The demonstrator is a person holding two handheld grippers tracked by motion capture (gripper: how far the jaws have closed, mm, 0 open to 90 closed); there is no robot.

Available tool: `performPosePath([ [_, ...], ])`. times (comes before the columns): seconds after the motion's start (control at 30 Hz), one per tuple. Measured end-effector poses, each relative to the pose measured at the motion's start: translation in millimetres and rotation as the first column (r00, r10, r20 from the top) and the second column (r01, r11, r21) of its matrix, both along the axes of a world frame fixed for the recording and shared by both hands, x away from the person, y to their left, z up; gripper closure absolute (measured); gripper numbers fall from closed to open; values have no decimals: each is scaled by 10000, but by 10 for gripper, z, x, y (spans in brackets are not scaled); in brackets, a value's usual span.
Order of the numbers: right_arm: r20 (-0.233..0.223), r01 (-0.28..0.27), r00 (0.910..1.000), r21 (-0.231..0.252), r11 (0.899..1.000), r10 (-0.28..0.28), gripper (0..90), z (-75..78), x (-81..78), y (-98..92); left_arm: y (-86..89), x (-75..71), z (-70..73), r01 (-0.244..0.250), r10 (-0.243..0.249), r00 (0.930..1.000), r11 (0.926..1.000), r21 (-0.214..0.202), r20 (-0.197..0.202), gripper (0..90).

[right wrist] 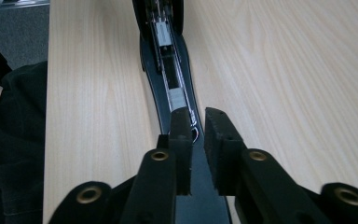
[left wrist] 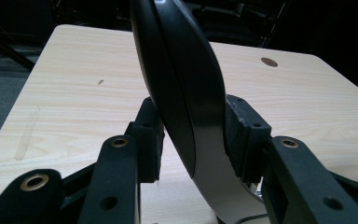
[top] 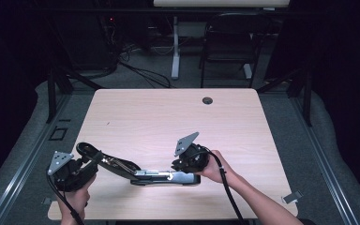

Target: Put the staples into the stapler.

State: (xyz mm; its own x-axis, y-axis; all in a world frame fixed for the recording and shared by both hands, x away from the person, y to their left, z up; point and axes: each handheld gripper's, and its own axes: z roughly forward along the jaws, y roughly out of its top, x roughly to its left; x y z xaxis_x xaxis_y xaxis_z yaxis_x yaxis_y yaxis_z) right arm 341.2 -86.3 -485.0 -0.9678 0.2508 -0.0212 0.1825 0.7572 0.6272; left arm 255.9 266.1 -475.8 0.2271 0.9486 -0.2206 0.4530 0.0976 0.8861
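Note:
A long black and silver stapler [top: 140, 171] lies hinged open near the table's front edge, its base flat and its top arm slanting up to the left. My left gripper [top: 93, 160] is shut on that curved top arm [left wrist: 182, 70], a pad [left wrist: 240, 135] pressed to each side. My right gripper [top: 178, 168] hovers over the base's right end. In the right gripper view its jaws [right wrist: 198, 126] stand almost together with nothing between them, just above the stapler's open staple channel [right wrist: 168, 65].
The light wood table [top: 168, 117] has a round cable hole [top: 207, 100] at its far edge. A chair [top: 229, 42] and a desk leg [top: 175, 47] stand on the floor beyond. A person's dark clothing [right wrist: 9, 140] is beside the front edge.

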Motion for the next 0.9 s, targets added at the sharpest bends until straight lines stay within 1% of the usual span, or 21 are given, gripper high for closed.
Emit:
performPosePath([
  [0.03, -52, 81, 10000, 7, 10000, -81, 856, -19, -17, -10, 0, 0, 0, -6, 6, 10000, 10000, -12, -2, 606],
  [0.07, -29, 86, 10000, -158, 9998, -87, 863, -21, -29, -26, 0, 0, 0, -8, 8, 10000, 10000, -9, -2, 607],
  [0.1, -36, 143, 9999, -180, 9997, -144, 872, -27, -45, -46, 0, 0, 0, -8, 8, 10000, 10000, -10, -1, 606],
  [0.17, -39, 316, 9995, -126, 9994, -316, 884, -37, -74, -89, -2, 1, 1, -7, 7, 10000, 10000, 6, -17, 607],
  [0.2, -24, 378, 9993, -229, 9990, -378, 889, -33, -81, -122, -2, 1, 2, -11, 11, 10000, 10000, 12, -21, 607],
  [0.27, -137, 558, 9983, -171, 9983, -561, 897, -51, -98, -163, -2, 1, 3, -3, 3, 10000, 10000, 27, -25, 606],
  [0.33, -102, 644, 9978, -376, 9972, -648, 900, -69, -109, -200, -4, 1, 3, -10, 10, 10000, 10000, 22, -20, 606],
  [0.37, -134, 744, 9971, -348, 9966, -749, 900, -88, -119, -213, -4, 1, 2, -12, 12, 10000, 10000, 9, -21, 606],
  [0.4, -88, 720, 9973, -520, 9960, -726, 900, -94, -123, -229, -4, 1, 2, -15, 15, 10000, 10000, 9, -18, 606],
  [0.43, -110, 808, 9966, -490, 9955, -814, 900, -116, -135, -236, -4, 1, 1, -15, 15, 10000, 10000, 3, -12, 606],
  [0.47, -82, 787, 9968, -683, 9946, -795, 900, -121, -138, -248, -3, 2, 1, -17, 17, 10000, 10000, -5, -10, 606],
  [0.5, -183, 890, 9958, -586, 9943, -902, 900, -150, -146, -252, -4, 2, 1, -21, 21, 10000, 10000, -13, -7, 607],
  [0.6, -117, 888, 9958, -1074, 9902, -906, 900, -221, -146, -233, -3, 3, 1, -17, 17, 10000, 10000, -10, -7, 607],
  [0.63, -210, 961, 9949, -967, 9907, -986, 900, -252, -142, -220, -3, 3, 2, -15, 15, 10000, 10000, -5, -10, 607],
  [0.67, -241, 936, 9950, -1132, 9892, -969, 900, -266, -133, -208, -4, 4, 1, -28, 28, 10000, 10000, -7, 7, 607],
  [0.7, -275, 952, 9947, -1124, 9891, -989, 900, -294, -126, -193, -3, 5, 0, -26, 26, 10000, 10000, -3, 7, 607],
  [0.73, -270, 904, 9951, -1311, 9872, -948, 900, -310, -116, -178, -2, 5, 1, -19, 19, 10000, 10000, 1, 8, 607],
  [0.77, -351, 930, 9945, -1303, 9871, -983, 900, -340, -112, -162, -1, 6, 0, -16, 16, 10000, 10000, 4, 7, 607],
  [0.8, -339, 907, 9947, -1550, 9837, -971, 900, -349, -101, -152, -1, 7, 1, -9, 9, 10000, 10000, 9, 7, 607],
  [0.83, -425, 962, 9937, -1470, 9844, -1034, 900, -378, -95, -142, 0, 7, 1, -4, 4, 10000, 10000, 15, 5, 607],
  [0.9, -494, 1031, 9925, -1579, 9821, -1121, 900, -402, -79, -133, 0, 6, 1, 0, 0, 10000, 10000, 10, 7, 607],
])
